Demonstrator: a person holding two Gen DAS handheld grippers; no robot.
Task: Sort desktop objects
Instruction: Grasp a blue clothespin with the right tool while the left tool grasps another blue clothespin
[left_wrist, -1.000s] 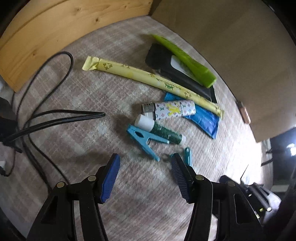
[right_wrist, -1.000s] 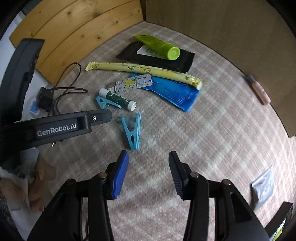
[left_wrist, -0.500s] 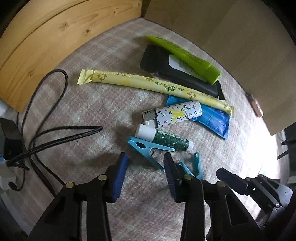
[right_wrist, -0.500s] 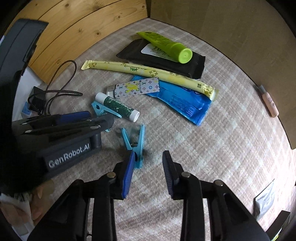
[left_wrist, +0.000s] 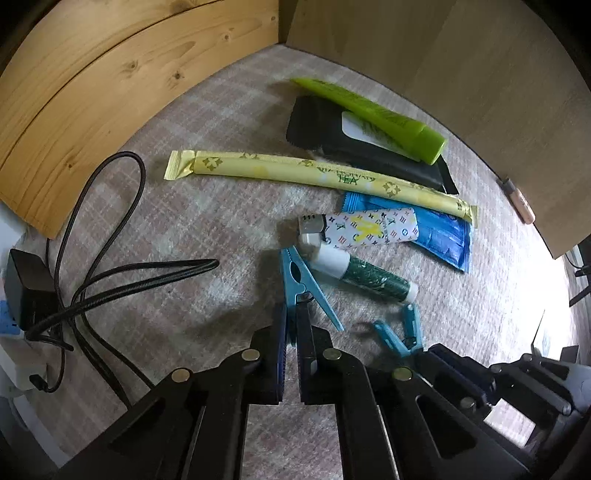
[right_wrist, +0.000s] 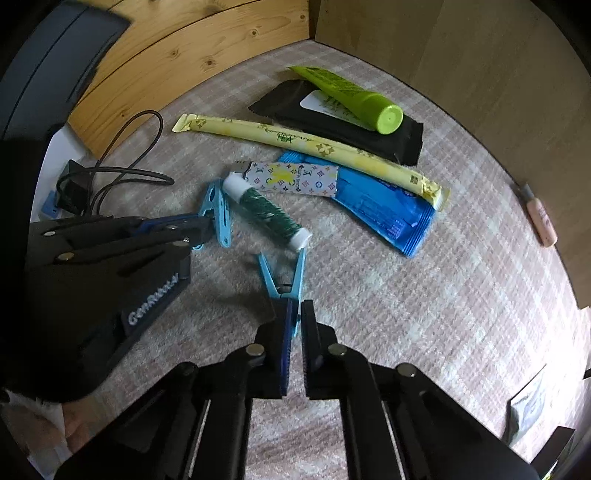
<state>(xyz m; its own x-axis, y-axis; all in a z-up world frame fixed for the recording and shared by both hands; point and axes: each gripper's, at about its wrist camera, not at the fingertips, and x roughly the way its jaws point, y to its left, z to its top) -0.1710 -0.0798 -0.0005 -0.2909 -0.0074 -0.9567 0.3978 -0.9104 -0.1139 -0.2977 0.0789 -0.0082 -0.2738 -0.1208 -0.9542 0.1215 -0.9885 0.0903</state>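
Desktop objects lie scattered on my bench, which wears a pale plaid cloth, with wooden boards standing along its far side. Going down by size: a long yellow tea sachet stretches across the middle, its right end lying over a blue foil packet. Behind it sits a black wipes pack with a green tube resting on top. At far left a black cable loops out from a plug block. Nearer me, a patterned lighter rests partly on the blue packet, and just beside it a lip balm stick with a white cap and green body lies aslant. A small pinkish tube sits against the board at far right.

Smallest are the two pegs. My left tool is clamped on the leg of the left blue clothes peg — its pads pressed together with the plastic between them, the peg's head touching the lip balm's cap. My right tool is clamped the same way on the right blue clothes peg, whose two legs splay away from me toward the balm's far end. In the right wrist view I can see the left tool's dark body at left, gripping its peg — both tools point steeply down at the cloth.
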